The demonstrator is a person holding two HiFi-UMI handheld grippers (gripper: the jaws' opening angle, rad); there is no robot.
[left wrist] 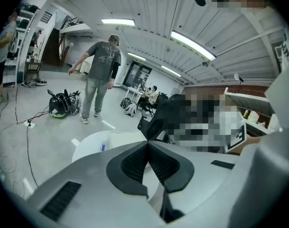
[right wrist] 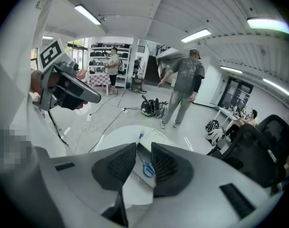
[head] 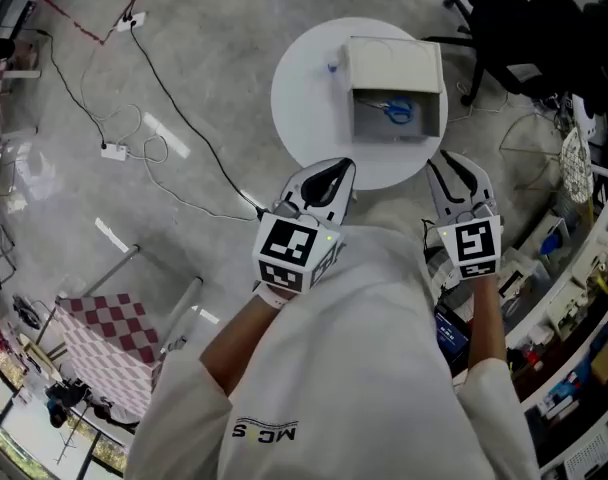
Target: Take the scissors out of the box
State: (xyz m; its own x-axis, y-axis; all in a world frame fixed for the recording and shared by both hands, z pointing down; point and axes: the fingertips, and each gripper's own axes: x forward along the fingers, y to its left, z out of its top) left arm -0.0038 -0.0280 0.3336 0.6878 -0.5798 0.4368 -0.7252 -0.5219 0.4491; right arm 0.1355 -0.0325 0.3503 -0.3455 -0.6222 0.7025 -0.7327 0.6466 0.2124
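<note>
Lettering on the white shirt [head: 265, 431] nearest the camera is partly legible, seemingly "MC".

The reach looks not yet begun. The left gripper [head: 329, 174] [left wrist: 147, 144] has its jaws pressed together on nothing. The right gripper [head: 461, 174] [right wrist: 143, 149] has its jaws slightly apart and empty. Both sit short of the round table [head: 302, 103].

Farther off, the blue-handled scissors [head: 397, 111] [right wrist: 147, 167] lie inside the open white box [head: 394, 66], which shows no label. Next, widen the right jaws and descend onto the handles.

Bright, even light on all my feeds.
Ceiling strips [left wrist: 192, 45] light the room and leave glare streaks on the floor [head: 214, 68]; shadows are soft. My two gripper views bow hard toward their dark round edges.
</note>
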